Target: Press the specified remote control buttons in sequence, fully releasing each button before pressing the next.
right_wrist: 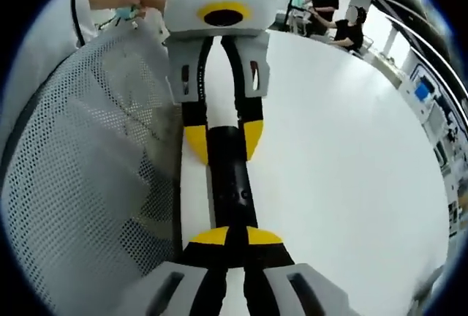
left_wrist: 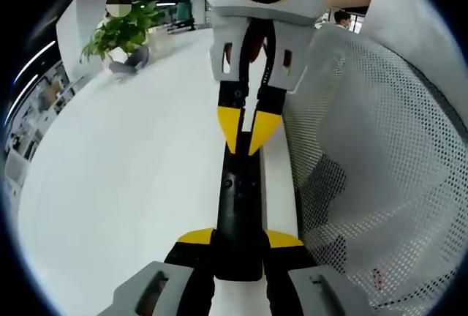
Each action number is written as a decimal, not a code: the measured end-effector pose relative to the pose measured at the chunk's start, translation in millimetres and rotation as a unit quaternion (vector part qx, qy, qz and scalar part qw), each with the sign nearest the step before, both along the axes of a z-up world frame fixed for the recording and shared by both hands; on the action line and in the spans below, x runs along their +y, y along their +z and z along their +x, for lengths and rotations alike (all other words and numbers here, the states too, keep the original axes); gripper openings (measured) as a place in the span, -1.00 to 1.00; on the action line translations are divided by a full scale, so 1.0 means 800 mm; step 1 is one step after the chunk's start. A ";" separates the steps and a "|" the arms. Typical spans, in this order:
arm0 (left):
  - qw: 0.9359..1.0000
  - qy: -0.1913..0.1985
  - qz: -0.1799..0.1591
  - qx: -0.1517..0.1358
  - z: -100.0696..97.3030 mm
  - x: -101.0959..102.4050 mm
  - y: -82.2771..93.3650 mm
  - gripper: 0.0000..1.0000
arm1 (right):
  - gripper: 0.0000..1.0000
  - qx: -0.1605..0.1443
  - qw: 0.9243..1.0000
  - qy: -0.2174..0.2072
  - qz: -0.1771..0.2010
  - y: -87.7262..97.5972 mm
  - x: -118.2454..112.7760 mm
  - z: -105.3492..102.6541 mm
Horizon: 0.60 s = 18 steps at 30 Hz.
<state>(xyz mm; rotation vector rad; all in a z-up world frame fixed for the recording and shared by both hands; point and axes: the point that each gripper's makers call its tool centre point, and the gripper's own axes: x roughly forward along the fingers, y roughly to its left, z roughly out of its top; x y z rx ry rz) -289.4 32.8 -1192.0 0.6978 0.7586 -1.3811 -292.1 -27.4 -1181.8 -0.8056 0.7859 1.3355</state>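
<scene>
Remote (left_wrist: 238, 217): long black bar lying on the white table (left_wrist: 124, 184); in the left gripper view it runs from the bottom jaws up the middle. In the right gripper view the remote (right_wrist: 232, 184) runs the same way, small buttons faintly visible on its top.
Left gripper (left_wrist: 240, 239): at the near end of the remote, yellow-tipped jaws narrow, clamped on its two sides. In the right gripper view it is the left gripper (right_wrist: 223, 140) at the remote's far end, jaws hugging the bar.
Right gripper (right_wrist: 235, 237): jaws narrow, pressed to the sides of the remote's other end. In the left gripper view the right gripper (left_wrist: 248, 129) sits at the remote's far end, tips closed to a point on it.
Mesh sleeve (left_wrist: 380, 170): white perforated fabric just beside the remote.
Plant (left_wrist: 121, 31): green leaves, well beyond the remote, at the table's far edge.
People (right_wrist: 340, 20): seated far past the remote.
</scene>
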 end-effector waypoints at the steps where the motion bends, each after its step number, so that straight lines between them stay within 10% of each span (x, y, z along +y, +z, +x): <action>1: 1.000 0.000 0.000 0.000 0.000 0.000 0.000 -0.51 | -0.94 -0.013 1.000 0.006 -0.001 0.000 0.000 -0.001; 18: 1.000 0.001 -0.004 0.000 0.000 0.000 0.001 -0.51 | -1.00 -0.018 0.997 0.054 -0.058 -0.003 0.004 0.004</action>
